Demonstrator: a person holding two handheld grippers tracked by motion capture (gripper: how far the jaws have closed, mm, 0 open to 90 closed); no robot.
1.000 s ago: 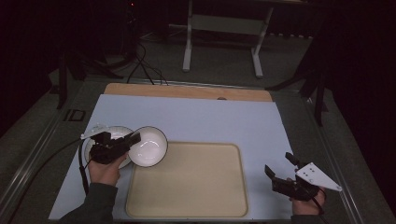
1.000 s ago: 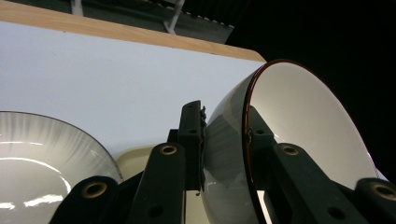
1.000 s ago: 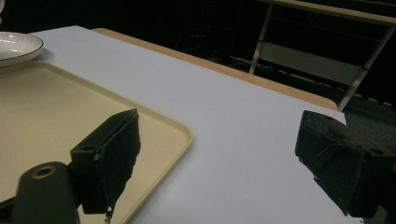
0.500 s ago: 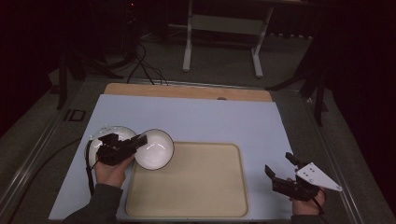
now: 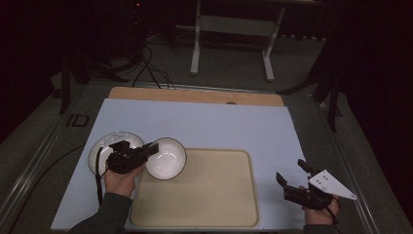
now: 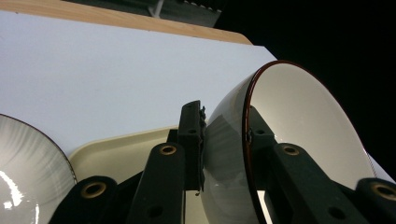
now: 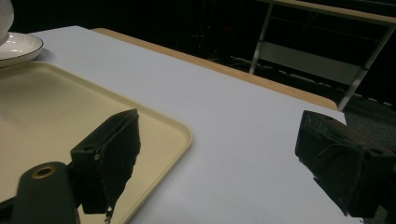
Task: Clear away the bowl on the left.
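With the left gripper (image 5: 148, 150) clamped on the rim of the bowl (image 5: 167, 158), held tilted over the tray's (image 5: 195, 214) far-left corner, level it before lowering (the right gripper (image 5: 291, 179) waits apart).

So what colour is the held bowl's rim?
Dark reddish-brown on the white bowl, clearest in the left gripper view.

My left tool (image 5: 152, 148) points right, its jaws clamped shut, with my left hand (image 5: 122, 178) wrapped under it. My right tool (image 5: 292, 174) sits low at the right, jaws spread wide, nothing between them.
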